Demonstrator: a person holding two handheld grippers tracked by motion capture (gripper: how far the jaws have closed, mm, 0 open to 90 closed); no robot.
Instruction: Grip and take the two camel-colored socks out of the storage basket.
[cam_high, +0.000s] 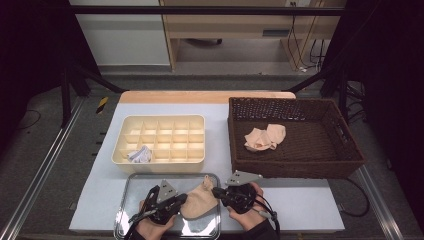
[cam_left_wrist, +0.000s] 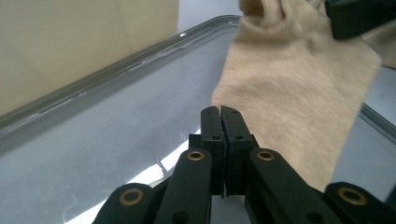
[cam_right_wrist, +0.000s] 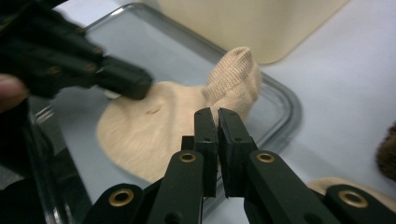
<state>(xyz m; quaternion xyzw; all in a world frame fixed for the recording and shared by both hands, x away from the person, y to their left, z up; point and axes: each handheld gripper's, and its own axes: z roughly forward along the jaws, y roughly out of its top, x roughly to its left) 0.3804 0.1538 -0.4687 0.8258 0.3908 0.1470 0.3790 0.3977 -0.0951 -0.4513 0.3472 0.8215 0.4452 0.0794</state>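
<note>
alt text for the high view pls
Two hands each press a shut hand-held gripper, left and right, against a beige sock on a metal tray. Behind stand a cream divided box and a wicker basket holding more socks.

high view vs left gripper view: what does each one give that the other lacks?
High view alone: the wicker basket with beige socks in it, the whole divided organizer with a crumpled white item in one cell, and the person's hands.

Left gripper view alone: the left claw close up, jaws shut together at the sock's edge.

Shared: the beige sock on the metal tray, with the right claw at its far side.
</note>
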